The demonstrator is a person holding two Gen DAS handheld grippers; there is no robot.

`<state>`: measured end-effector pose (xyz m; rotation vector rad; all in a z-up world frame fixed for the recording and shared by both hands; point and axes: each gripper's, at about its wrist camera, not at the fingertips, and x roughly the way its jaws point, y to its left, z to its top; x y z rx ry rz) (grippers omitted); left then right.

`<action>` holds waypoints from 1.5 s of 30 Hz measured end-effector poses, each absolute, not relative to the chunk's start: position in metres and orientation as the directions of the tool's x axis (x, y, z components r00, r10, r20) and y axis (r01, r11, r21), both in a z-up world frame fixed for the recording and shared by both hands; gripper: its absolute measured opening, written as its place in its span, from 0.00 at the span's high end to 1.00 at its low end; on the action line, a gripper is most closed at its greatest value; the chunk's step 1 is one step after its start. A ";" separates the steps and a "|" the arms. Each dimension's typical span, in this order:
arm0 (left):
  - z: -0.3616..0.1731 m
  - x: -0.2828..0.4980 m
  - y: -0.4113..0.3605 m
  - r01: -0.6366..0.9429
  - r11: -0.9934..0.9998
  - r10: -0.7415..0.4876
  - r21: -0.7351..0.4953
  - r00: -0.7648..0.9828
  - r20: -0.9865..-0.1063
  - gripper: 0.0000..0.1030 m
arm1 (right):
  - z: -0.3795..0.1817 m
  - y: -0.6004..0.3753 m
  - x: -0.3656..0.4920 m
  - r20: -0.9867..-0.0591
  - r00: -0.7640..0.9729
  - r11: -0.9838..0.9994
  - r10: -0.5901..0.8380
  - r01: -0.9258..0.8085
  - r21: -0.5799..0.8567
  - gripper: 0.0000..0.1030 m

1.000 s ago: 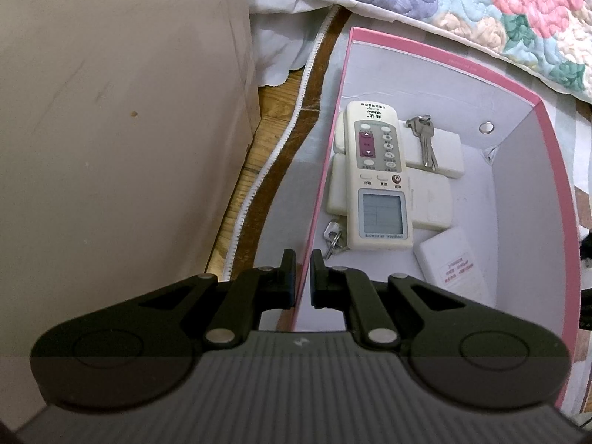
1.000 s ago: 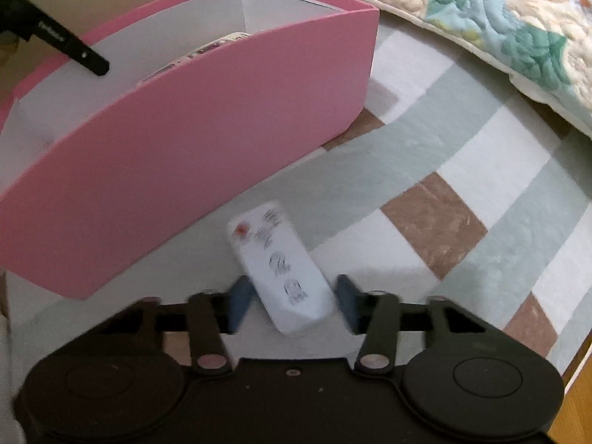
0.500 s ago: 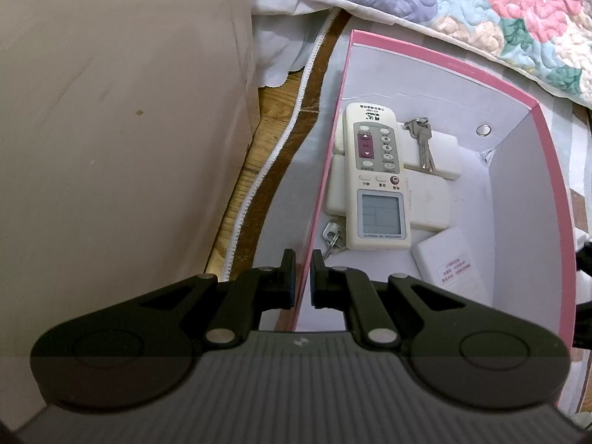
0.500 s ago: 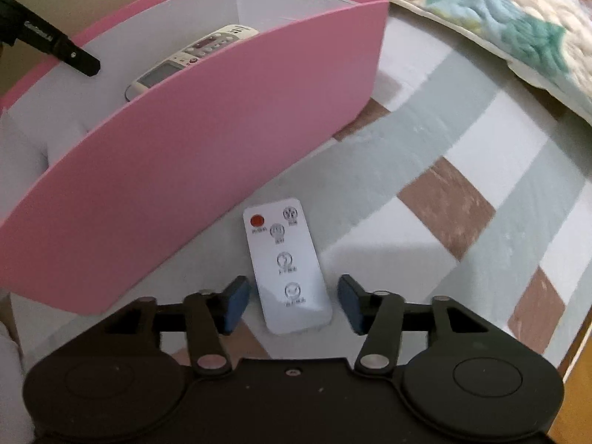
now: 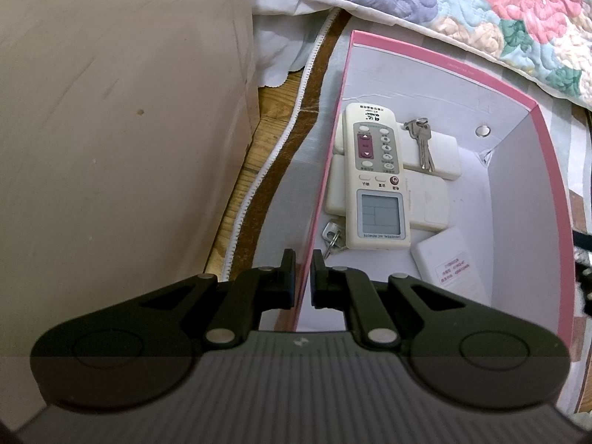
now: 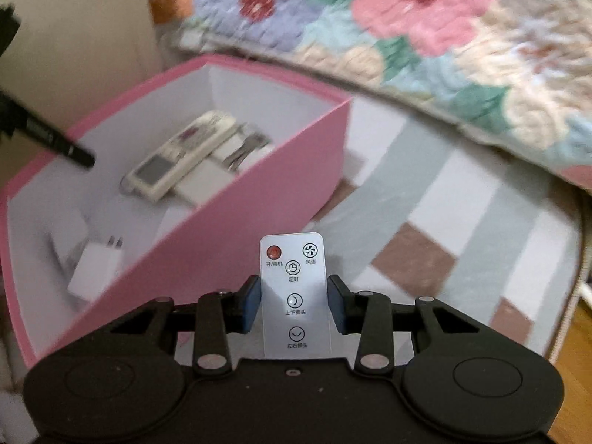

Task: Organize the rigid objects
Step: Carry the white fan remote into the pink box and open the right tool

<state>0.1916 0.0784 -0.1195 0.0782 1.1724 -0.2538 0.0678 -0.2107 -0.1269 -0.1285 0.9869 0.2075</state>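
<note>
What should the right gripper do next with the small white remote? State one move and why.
Probably carry it left over the pink box and lower it inside. The right gripper, jaws closing, has the small white remote between its pads, and the left gripper pinches the box wall. The box floor near the charger looks free.

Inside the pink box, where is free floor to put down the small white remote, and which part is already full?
Free: box floor between AC remote, charger and right wall. Crowded: the left-wall side, where AC remote, keys and white blocks pile up.
</note>
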 end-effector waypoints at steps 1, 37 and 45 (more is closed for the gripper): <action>-0.120 0.192 0.079 0.236 0.969 -0.157 -0.072 0.362 -0.919 0.93 | -0.119 -0.210 0.065 -0.826 0.553 0.976 0.109 -0.217 -0.016 0.57; -0.121 0.192 0.083 0.227 0.968 -0.184 -0.106 0.358 -0.916 0.94 | -0.176 -0.116 0.165 -0.867 0.116 0.853 0.484 0.158 0.497 0.57; -0.120 0.188 0.080 0.251 0.965 -0.172 -0.080 0.370 -0.913 0.94 | -0.173 -0.089 0.171 -0.937 0.164 0.951 0.308 -0.021 0.309 0.55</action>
